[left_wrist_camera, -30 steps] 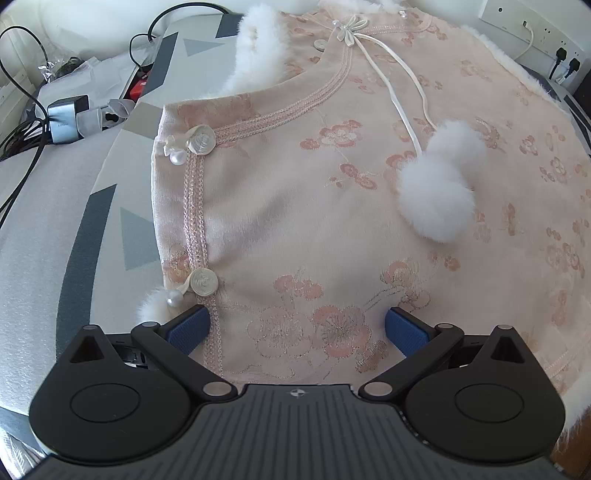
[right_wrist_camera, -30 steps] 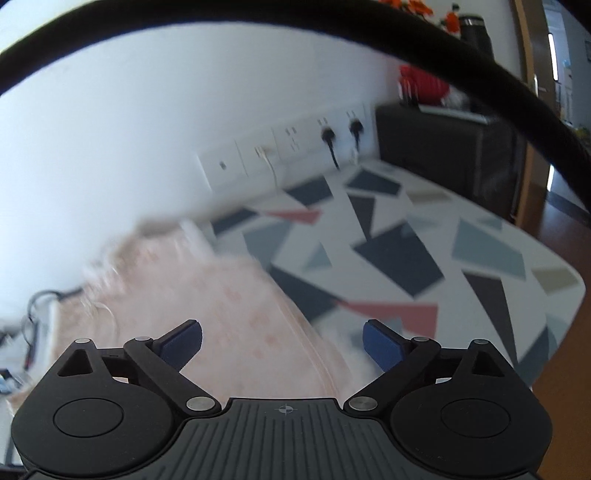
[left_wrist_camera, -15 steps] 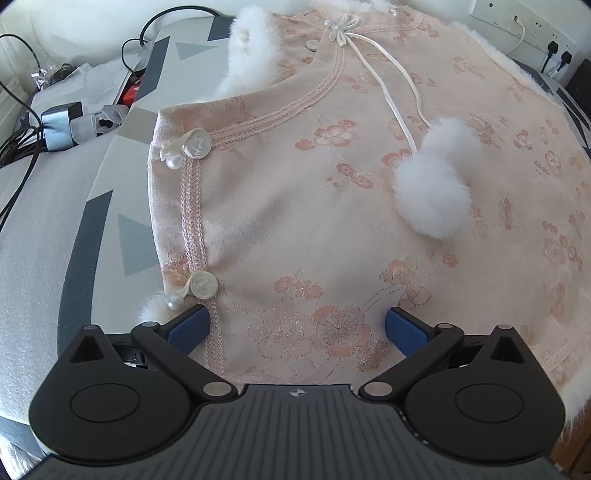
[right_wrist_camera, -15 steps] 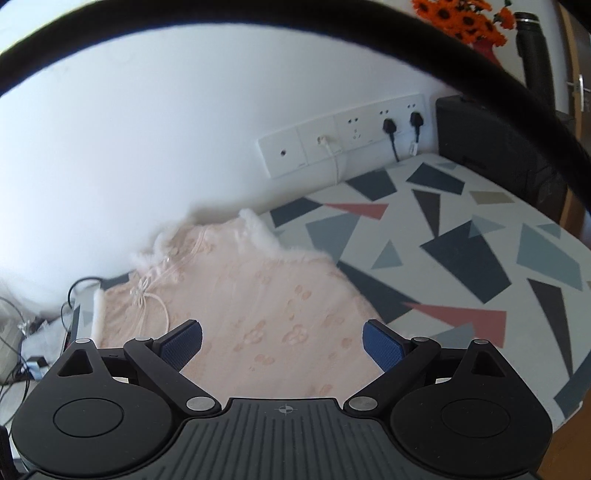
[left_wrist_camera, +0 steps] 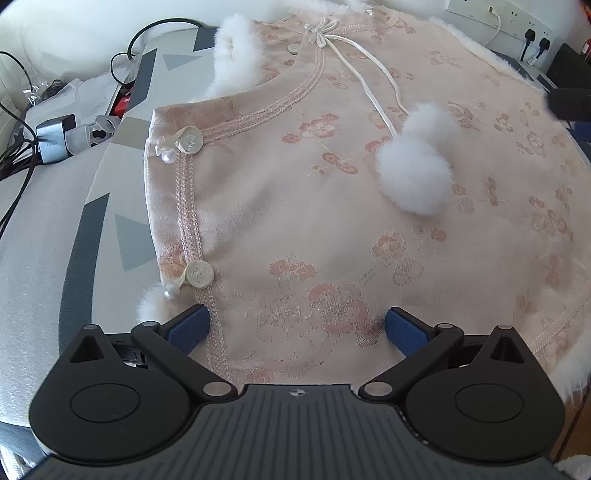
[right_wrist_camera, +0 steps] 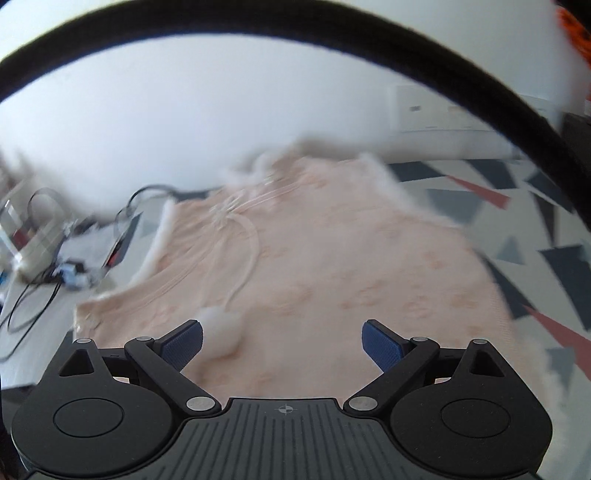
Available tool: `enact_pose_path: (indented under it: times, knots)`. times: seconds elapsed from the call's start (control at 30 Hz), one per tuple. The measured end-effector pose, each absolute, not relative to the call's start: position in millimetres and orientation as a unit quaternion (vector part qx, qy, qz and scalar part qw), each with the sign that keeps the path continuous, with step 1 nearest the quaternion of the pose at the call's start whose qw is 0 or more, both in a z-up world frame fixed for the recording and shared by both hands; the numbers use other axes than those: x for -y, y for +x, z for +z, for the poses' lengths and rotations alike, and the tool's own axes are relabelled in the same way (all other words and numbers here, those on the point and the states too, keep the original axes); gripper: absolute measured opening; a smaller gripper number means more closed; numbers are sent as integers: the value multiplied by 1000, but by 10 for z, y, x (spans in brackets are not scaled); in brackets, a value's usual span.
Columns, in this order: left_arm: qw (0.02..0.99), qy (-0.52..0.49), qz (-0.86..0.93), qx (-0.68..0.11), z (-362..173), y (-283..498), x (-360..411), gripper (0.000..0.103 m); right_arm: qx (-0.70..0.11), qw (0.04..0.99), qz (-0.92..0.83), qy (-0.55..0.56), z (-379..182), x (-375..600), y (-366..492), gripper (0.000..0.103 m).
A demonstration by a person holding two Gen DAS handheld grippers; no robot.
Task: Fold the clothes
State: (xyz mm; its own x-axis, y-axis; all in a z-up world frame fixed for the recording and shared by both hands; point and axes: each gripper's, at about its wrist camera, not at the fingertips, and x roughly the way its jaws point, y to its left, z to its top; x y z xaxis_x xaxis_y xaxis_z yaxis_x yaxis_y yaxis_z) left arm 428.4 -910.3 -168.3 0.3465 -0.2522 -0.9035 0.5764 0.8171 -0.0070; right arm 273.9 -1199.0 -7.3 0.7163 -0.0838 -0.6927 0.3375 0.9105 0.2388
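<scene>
The pink garment [left_wrist_camera: 332, 206] lies spread flat ahead of my left claw [left_wrist_camera: 297, 326], its hem end running under and between my two blue pads [left_wrist_camera: 188, 326], which stand wide apart with nothing pinched. It looks like a brocade jacket or cape with plum blossoms, white fur trim [left_wrist_camera: 236, 55] along the edges, and a cord ending in two white pompoms [left_wrist_camera: 417, 166] that rest on the cloth ahead and a little to the right of the claw. A braided placket with two rosette buttons [left_wrist_camera: 199, 275] runs up just ahead of my left pad. One side near the far left seems already turned in, though I cannot say for sure.

My right claw [right_wrist_camera: 282, 339] hangs over the same garment [right_wrist_camera: 332, 280], also spread apart and holding nothing; that view is blurred with motion. A pompom [right_wrist_camera: 221, 332] shows just beside its left pad.

I judge the folding barely begun: the piece is laid out and smoothed, but no clear fold across the body is made and neither claw has a grip yet. Taking an edge and the folds themselves remain.

Around the garment is the patterned cover [left_wrist_camera: 92, 229] with grey triangles; farther left, cables and a charger [left_wrist_camera: 55, 136]; far ahead to the right, wall sockets [left_wrist_camera: 517, 22].
</scene>
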Motion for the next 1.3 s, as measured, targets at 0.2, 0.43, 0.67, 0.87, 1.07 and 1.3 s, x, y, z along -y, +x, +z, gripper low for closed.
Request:
enact_pose_path:
  times: [0.2,0.43,0.67,0.87,1.07,1.3]
  knots:
    - [808,148,-262,-507,-1692,4301,9078,103,-387,914,-60,110,-329,11441,3448,95]
    - [806,145,-264,-510,-1691,4316,9073,103,-456,889,-48,-1,-730,11204,3987,43]
    - [803,138,-261,-517,-1698,4351,9077,103,-454,877,-138,78,-715,11918,3559,24]
    - [803,135,-259,-519,-1699,4358,9077,103,-464,861,-171,114,-559,12262,3237,55]
    - [794,139,-257,-533,-1691,4407,9104,103,-387,892,-143,186,213,12366,2922,80]
    - [789,137,-248,-545,-1677,4433,9121,103,-271,931,-127,207,1361,12624,2533,94]
